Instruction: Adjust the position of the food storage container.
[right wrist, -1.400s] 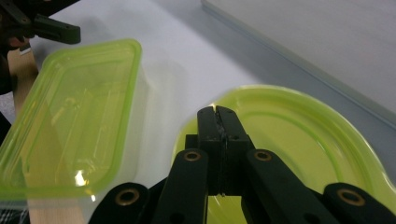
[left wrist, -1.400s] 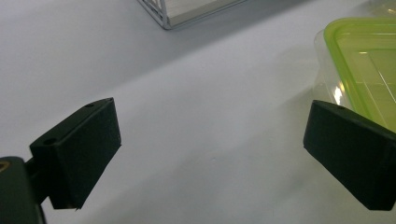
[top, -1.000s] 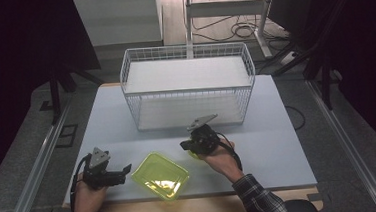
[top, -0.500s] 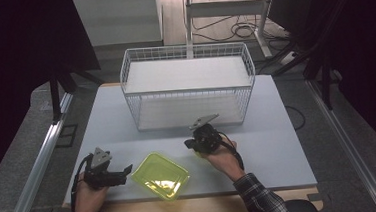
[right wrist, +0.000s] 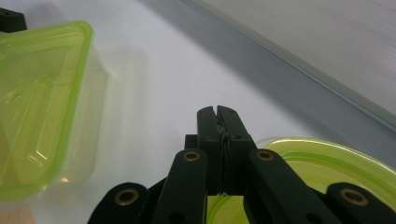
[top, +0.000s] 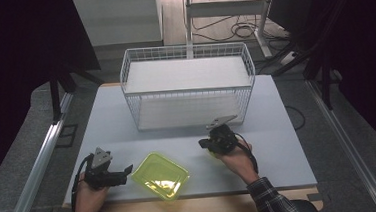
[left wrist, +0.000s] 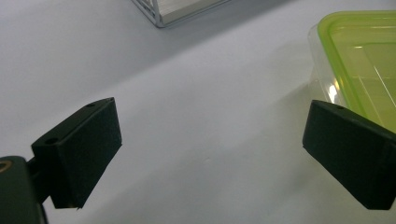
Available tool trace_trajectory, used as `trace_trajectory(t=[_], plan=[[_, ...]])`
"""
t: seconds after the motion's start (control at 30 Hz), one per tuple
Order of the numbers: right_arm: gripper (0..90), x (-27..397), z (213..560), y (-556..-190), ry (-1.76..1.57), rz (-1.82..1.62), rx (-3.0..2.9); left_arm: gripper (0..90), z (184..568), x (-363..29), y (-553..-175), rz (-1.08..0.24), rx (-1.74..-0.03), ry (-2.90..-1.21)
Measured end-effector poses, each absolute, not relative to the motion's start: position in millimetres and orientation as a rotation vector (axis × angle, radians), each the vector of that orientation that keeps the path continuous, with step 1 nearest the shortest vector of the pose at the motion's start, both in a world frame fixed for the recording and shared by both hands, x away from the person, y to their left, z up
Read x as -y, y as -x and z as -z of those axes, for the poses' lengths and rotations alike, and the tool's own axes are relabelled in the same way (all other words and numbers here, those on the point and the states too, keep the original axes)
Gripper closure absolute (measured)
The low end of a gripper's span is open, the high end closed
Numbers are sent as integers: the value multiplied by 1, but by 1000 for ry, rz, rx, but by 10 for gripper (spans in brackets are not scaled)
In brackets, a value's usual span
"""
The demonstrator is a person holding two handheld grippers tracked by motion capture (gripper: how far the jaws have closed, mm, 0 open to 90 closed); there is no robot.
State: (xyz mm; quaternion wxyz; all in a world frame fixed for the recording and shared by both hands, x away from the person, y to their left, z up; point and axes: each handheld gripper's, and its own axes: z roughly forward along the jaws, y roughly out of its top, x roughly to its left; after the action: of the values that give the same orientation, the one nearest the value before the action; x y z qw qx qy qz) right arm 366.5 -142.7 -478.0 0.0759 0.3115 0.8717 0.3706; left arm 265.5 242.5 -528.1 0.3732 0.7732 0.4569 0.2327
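Beside the green container (top: 160, 175), I am holding my left tool (top: 125, 169) wide open and empty, nearest it; my right tool (top: 204, 144) is closed, apparently pinching a round green lid (right wrist: 322, 163).

Wire basket (top: 188, 86): white, stood at the table's far middle.
Table (top: 289, 144): pale grey top, wooden front edge.
Cables (top: 241, 29): coiled on the floor beyond.
Metal rail (top: 42, 164): laid along the left side.

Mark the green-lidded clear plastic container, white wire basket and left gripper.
Green-lidded clear plastic container (top: 160, 175), high view, lid centre.
White wire basket (top: 187, 90), high view, front top rim.
Left gripper (top: 128, 168), high view, between its open jaws.
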Motion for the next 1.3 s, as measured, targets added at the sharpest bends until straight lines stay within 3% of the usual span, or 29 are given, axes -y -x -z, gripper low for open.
trace_trajectory(t=[1.3], plan=[[887, 250, 473, -346, -1208, -1037, -2400, 67, 527, -240, -266, -567, -1193, -1992]])
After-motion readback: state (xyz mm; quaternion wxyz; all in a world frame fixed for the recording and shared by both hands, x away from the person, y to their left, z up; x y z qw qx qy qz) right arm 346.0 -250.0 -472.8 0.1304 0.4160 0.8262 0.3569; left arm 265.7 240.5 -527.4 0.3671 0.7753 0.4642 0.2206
